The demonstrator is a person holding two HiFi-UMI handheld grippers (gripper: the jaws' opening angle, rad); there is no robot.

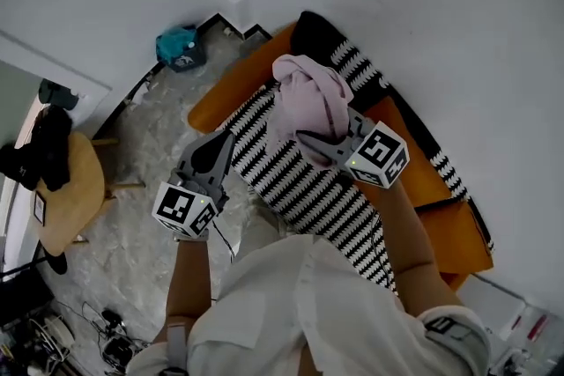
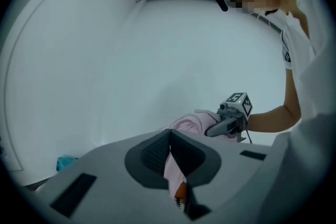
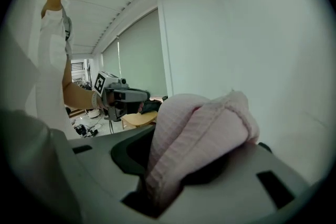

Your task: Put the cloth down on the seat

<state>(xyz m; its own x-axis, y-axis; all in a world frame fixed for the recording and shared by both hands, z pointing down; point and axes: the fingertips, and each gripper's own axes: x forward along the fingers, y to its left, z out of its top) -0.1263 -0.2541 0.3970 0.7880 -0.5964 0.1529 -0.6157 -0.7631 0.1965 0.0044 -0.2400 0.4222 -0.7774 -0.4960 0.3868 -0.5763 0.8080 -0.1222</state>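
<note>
White walls close in a corner of marble floor (image 1: 150, 154), and an orange seat (image 1: 233, 79) runs along the right-hand wall with a black-and-white zigzag cover (image 1: 300, 180) laid over it. The pink cloth (image 1: 308, 97) is not down yet. It hangs bunched in the air above the far half of the seat, over the striped cover.

The right gripper (image 1: 310, 139) carries it, and its fingers (image 3: 131, 152) are clamped on a thick fold that bulges out over the top of them. Holding the bundle by one gathered fold probably keeps it together, so it can be lowered in one piece instead of trailing.

The left gripper (image 1: 218, 150) sits at the seat's near left edge, apart from the cloth. Its fingers (image 2: 152, 155) are closed tip to tip with nothing between them, and the pink showing through the gap lower down is the cloth farther off. It looks parked to the side, leaving the drop zone free.

Directly below the cloth the cover is bare, so there is room to bring it straight down. The wall runs close behind the seat's right side, so that is the tight edge. A teal bag (image 1: 179, 47) sits on the floor past the seat's far end. A round wooden worktop (image 1: 75, 189) with dark things on it stands well off the seat's left side. Neither is near the path.
</note>
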